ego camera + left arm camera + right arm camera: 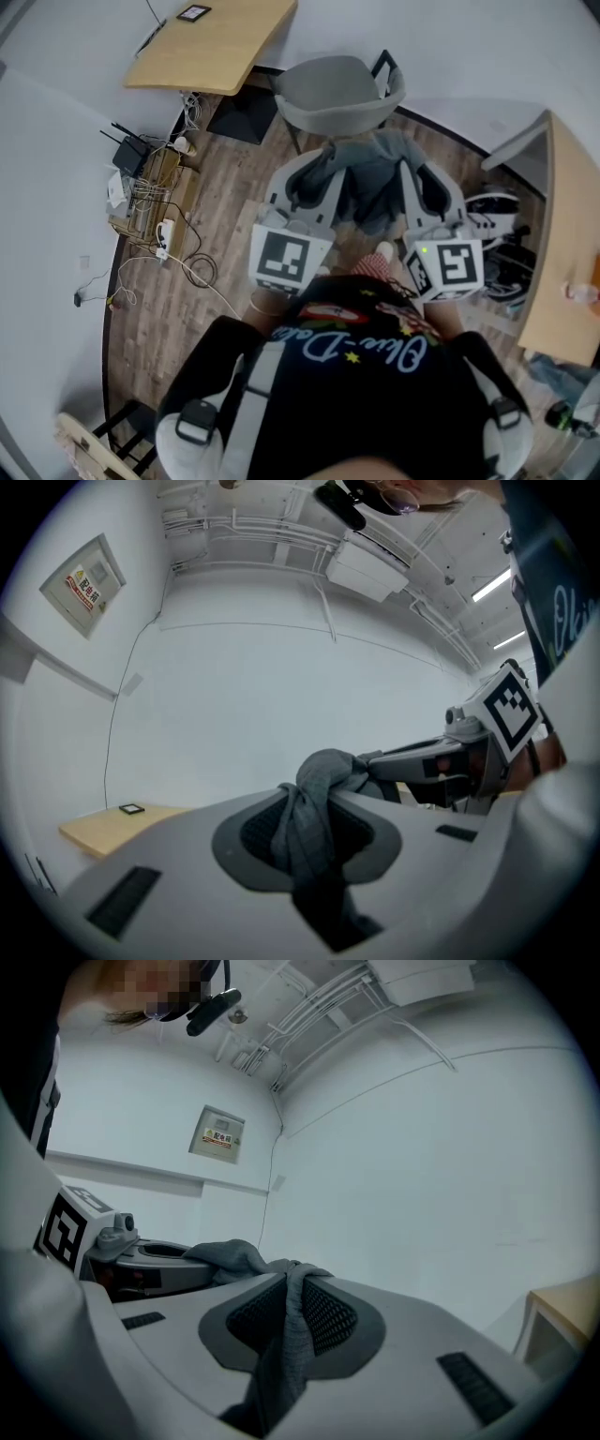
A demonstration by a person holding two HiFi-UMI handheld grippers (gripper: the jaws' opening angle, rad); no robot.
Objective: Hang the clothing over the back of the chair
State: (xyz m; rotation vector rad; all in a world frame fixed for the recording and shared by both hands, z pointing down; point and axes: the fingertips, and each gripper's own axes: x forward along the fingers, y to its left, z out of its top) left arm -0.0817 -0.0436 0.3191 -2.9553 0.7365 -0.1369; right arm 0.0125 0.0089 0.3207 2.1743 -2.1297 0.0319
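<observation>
Both tongs are clamped on the grey garment (373,174). My left gripper (312,832) pinches a bunched fold and my right gripper (286,1316) a thinner edge. The garment hangs between them at 12 o'clock, near the grey chair (339,96) but not yet over its back.

Risk: pulling the cloth taut may drag the thin right-hand fold out, dropping that side short of the backrest.

Only the head view shows the chair. Only the gripper views show cloth between the pads.

Matt cloth clothing (375,173), wood-grain flr (225,216)
</observation>
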